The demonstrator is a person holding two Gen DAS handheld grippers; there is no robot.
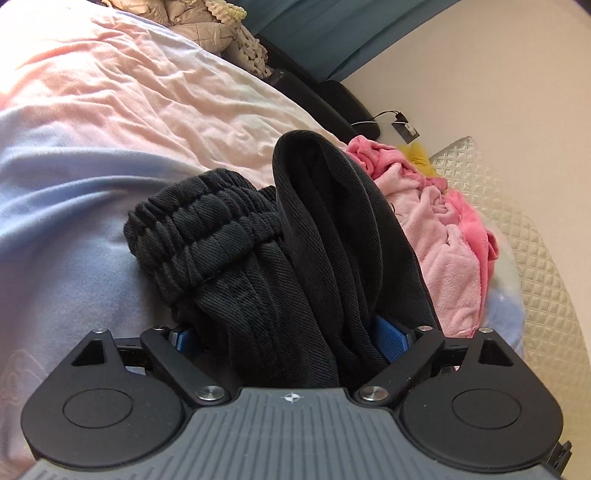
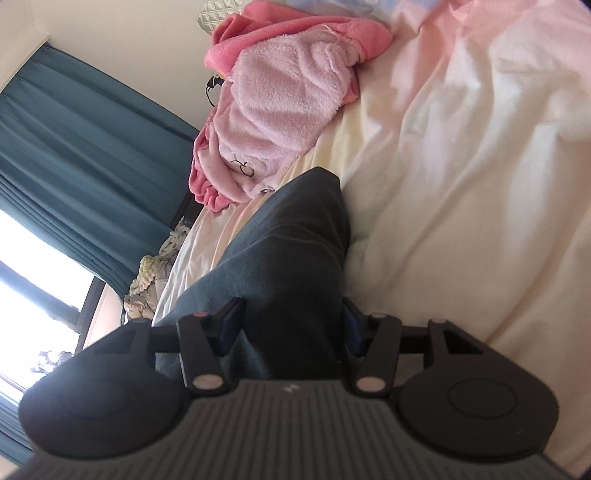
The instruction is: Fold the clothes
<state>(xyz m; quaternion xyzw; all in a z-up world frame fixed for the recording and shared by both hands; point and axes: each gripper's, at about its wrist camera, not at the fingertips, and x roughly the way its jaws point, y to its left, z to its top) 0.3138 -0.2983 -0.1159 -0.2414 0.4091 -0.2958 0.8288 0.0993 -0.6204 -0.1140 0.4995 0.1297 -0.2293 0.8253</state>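
Note:
Black trousers (image 1: 280, 258) with a gathered elastic waistband (image 1: 192, 229) fill the left wrist view, bunched in thick folds. My left gripper (image 1: 284, 336) is shut on this bundle, its blue pads (image 1: 391, 332) pressed against the cloth at both sides. In the right wrist view my right gripper (image 2: 291, 325) is shut on another part of the dark trousers (image 2: 288, 251), which run forward from the jaws over the bed. A pink fleece garment (image 2: 284, 96) lies crumpled on the bed beyond; it also shows in the left wrist view (image 1: 436, 221).
The bed has a wrinkled pink, white and pale blue sheet (image 1: 110, 110). A quilted cream headboard (image 1: 524, 236) stands at the right. Teal curtains (image 2: 74, 147) and a bright window (image 2: 33, 280) are at the left. A beige jacket (image 1: 207, 22) lies far back.

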